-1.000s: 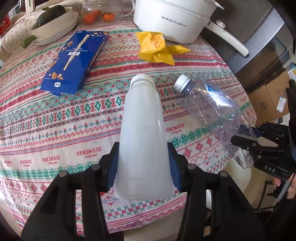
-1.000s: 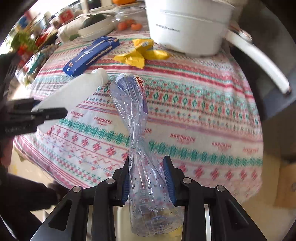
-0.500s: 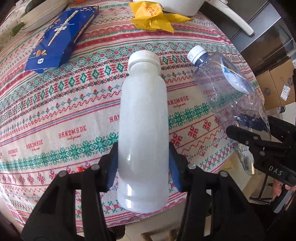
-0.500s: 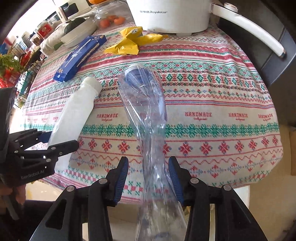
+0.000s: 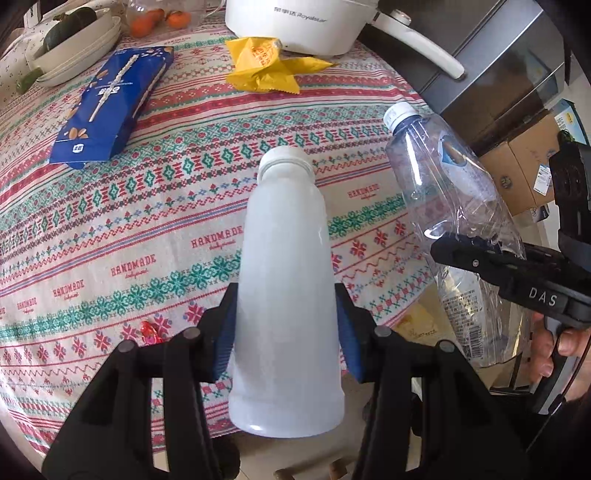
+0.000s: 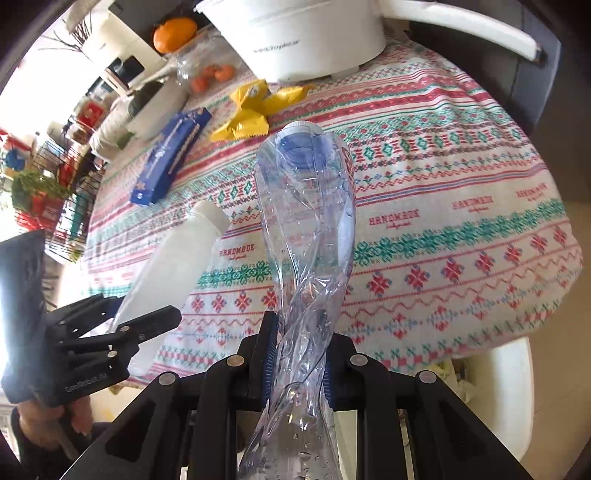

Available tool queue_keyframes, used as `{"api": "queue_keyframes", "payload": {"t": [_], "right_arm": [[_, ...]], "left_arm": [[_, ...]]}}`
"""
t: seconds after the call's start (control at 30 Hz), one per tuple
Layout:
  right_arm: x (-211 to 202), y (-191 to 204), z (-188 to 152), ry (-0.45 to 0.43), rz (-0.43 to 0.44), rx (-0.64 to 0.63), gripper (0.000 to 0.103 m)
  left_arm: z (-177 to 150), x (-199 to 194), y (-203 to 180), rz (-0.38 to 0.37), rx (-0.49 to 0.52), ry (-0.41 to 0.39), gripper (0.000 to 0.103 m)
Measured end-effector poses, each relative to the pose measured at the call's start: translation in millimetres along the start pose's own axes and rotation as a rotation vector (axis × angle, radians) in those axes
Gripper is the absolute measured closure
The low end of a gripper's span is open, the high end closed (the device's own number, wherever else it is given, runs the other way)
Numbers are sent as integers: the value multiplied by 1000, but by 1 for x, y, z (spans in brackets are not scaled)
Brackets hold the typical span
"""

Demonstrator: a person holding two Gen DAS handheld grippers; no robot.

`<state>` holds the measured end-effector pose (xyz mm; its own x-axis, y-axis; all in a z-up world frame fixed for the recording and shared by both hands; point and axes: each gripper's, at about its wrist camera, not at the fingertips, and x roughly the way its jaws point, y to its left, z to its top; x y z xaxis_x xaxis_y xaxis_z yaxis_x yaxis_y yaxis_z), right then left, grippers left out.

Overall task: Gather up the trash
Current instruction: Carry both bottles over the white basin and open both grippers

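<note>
Frosted white plastic fills your left gripper (image 5: 286, 328): you have the opaque white capped bottle (image 5: 286, 280) pinched between the blue pads low on its body, cap pointing away over the patterned red-and-green tablecloth (image 5: 129, 221), its base hanging past the table edge. Your right gripper (image 6: 297, 360) is clamped on the crumpled clear plastic water bottle (image 6: 308, 236), squeezing it at a twisted, narrowed waist, with the blue-capped end out over the cloth. Both bottles are lifted clear of the table and sit near each other, side by side. No bin shows in either view, so you will have to find one. The clear bottle is your weaker hold, I judge: thin, crushed plastic can buckle further under the pads and slide out, and the droplets inside suggest some water that would shift the weight if you swing fast. The white bottle is smooth and held below its middle, so a quick tilt could lever it loose. Turn away slowly and keep the two apart so they don't knock. On the cloth you have yet to collect the crumpled yellow foil wrapper (image 5: 266, 66) and the flat blue snack packet (image 5: 110, 107); mind the white electric pot (image 5: 299, 22) just behind the wrapper.
</note>
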<state>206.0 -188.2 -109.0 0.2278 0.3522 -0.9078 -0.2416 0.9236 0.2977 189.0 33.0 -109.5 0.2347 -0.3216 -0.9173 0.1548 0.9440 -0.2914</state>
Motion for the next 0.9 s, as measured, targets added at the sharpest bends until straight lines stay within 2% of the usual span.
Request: {"api": "queue_keyframes", "payload": {"t": [0.17,0.33,0.6,0.73,0.9], "right_arm": [[-35,-13,-17,-51,-17,23,81],[-56,-32,-40,-83,-26,59,81],[-92,-86,-78,-143,-53,133,81],[-99,-110,-95,-137,-79,170,81],[-98,-133,-112,-107,-106,200,81]], "left_arm": [[-12,-17,-9,-48,26,-22,52],[-19,-18,-38,-104,47,-14,52],[-49,-17,-101,-169,210,24,52],[-64,-3,-133,-184,308,68,52],[-75,21,-161,-186,378,110,52]]}}
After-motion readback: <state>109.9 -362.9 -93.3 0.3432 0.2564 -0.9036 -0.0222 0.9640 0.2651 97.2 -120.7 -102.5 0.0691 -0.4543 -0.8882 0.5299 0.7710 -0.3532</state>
